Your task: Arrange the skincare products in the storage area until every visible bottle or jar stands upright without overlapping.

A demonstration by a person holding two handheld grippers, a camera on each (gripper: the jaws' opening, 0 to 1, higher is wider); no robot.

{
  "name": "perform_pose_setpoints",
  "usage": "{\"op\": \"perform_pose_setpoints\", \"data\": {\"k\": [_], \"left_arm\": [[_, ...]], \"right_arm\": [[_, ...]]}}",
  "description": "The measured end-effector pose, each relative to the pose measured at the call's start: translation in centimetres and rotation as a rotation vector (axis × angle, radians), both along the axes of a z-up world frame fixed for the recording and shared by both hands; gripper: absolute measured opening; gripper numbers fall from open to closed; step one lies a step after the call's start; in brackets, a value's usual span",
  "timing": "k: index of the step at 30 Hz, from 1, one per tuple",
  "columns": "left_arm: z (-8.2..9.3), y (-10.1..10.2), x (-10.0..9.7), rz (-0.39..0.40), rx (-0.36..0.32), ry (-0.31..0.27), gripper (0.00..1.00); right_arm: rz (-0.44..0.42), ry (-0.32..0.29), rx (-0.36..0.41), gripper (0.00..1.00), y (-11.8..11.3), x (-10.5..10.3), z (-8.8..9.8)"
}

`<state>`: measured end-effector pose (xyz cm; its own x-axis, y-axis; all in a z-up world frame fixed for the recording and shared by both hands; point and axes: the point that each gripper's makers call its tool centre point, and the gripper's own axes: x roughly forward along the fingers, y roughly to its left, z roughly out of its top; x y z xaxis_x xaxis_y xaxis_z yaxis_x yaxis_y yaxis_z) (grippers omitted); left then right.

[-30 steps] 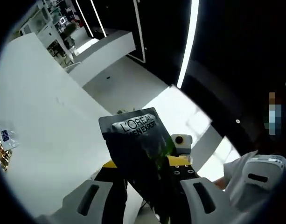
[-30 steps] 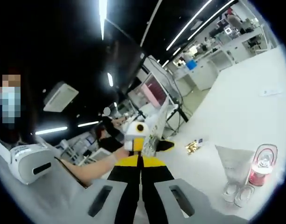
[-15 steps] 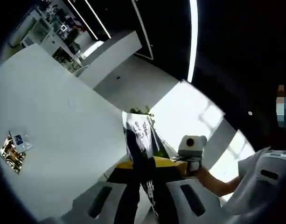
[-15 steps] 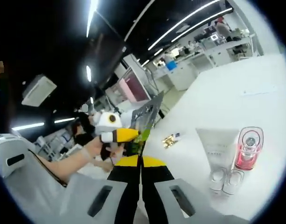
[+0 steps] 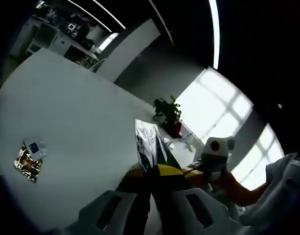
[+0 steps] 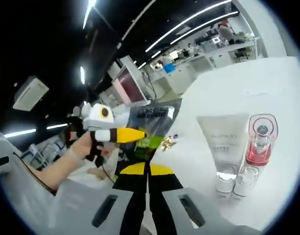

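Two jaws of the left gripper (image 5: 150, 182) pinch the bottom edge of a dark L'Oréal tube (image 5: 148, 145), held up off the white table (image 5: 76, 122). The right gripper (image 6: 147, 182) is shut on nothing. Right of it a white tube (image 6: 223, 142) and pink bottle (image 6: 259, 142) stand upright, side by side. Carrying looks underway; next, set the dark one down upright beside them, not touching.

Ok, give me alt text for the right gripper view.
The left gripper, held in a person's hand, clamps a dark sachet above a white table. To the right, a white tube and pink bottle stand side by side, caps down.
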<state>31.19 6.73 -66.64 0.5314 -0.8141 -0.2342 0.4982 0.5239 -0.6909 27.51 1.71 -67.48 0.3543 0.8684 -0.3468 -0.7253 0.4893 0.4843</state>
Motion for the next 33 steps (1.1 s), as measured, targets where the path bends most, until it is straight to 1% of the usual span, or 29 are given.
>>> {"op": "perform_pose_setpoints", "data": {"k": [3, 4, 6, 11, 12, 13, 14, 15, 17, 20, 21, 23, 26, 27, 28, 29, 30, 32, 33], "left_arm": [[-1.3, -0.3, 0.9, 0.009, 0.054, 0.045, 0.00], [-1.6, -0.4, 1.1, 0.005, 0.063, 0.058, 0.00], [-2.1, -1.0, 0.9, -0.004, 0.077, 0.066, 0.00], [-3.4, -1.2, 0.6, -0.012, 0.065, 0.098, 0.00], [-3.6, -1.2, 0.6, -0.009, 0.046, 0.107, 0.00], [-3.7, -1.1, 0.8, -0.008, 0.033, 0.119, 0.00], [-3.9, -0.7, 1.1, -0.015, 0.041, 0.127, 0.00], [-4.0, -0.6, 1.0, -0.022, 0.048, 0.123, 0.00], [-4.3, -0.4, 1.0, -0.020, 0.042, 0.136, 0.00], [-4.5, 0.1, 0.9, -0.017, 0.004, 0.166, 0.00], [-4.4, 0.2, 0.7, -0.016, -0.013, 0.174, 0.00], [-4.3, 0.4, 0.5, -0.014, -0.030, 0.179, 0.00], [-4.4, 0.3, 0.4, -0.010, -0.027, 0.179, 0.00], [-4.7, 0.3, 0.4, -0.006, -0.021, 0.187, 0.00], [-5.0, 0.3, 0.4, -0.006, -0.019, 0.194, 0.00], [-5.4, 0.3, 0.3, -0.001, -0.014, 0.209, 0.00], [-5.6, 0.4, 0.3, 0.005, -0.007, 0.215, 0.00], [-6.3, 0.5, 0.4, 0.019, 0.015, 0.220, 0.00], [-6.8, 0.4, 0.3, 0.021, 0.028, 0.231, 0.00]], "right_arm": [[-0.019, 0.002, -0.022, 0.01, 0.0, 0.4, -0.7], [-0.021, 0.002, -0.034, 0.01, -0.1, 0.5, -1.0], [-0.022, 0.004, -0.043, 0.01, -0.3, 0.6, -1.3], [-0.017, 0.042, -0.065, 0.01, -0.9, 0.4, -2.4], [-0.015, 0.042, -0.071, 0.01, -0.9, 0.3, -2.6], [-0.015, 0.045, -0.079, 0.01, -0.9, 0.3, -2.9], [-0.007, 0.048, -0.080, 0.02, -0.9, 0.1, -3.0], [0.006, 0.045, -0.085, 0.02, -0.8, 0.0, -3.1], [0.012, 0.037, -0.117, 0.02, -0.8, 0.0, -3.7], [0.031, 0.027, -0.159, 0.04, -0.8, -0.2, -4.4], [0.035, 0.020, -0.166, 0.05, -0.8, -0.2, -4.5], [0.036, 0.027, -0.167, 0.05, -0.8, -0.3, -4.5], [0.035, 0.031, -0.180, 0.05, -1.1, -0.2, -4.7], [0.035, 0.033, -0.191, 0.05, -1.3, -0.2, -4.8], [0.040, 0.018, -0.215, 0.05, -1.7, -0.1, -4.9], [0.040, 0.006, -0.222, 0.07, -1.9, -0.1, -4.8], [0.037, -0.006, -0.222, 0.07, -2.0, 0.0, -4.6], [0.038, -0.005, -0.199, 0.04, -1.9, 0.0, -4.2], [0.039, -0.006, -0.191, 0.04, -1.8, 0.1, -4.1]]}}
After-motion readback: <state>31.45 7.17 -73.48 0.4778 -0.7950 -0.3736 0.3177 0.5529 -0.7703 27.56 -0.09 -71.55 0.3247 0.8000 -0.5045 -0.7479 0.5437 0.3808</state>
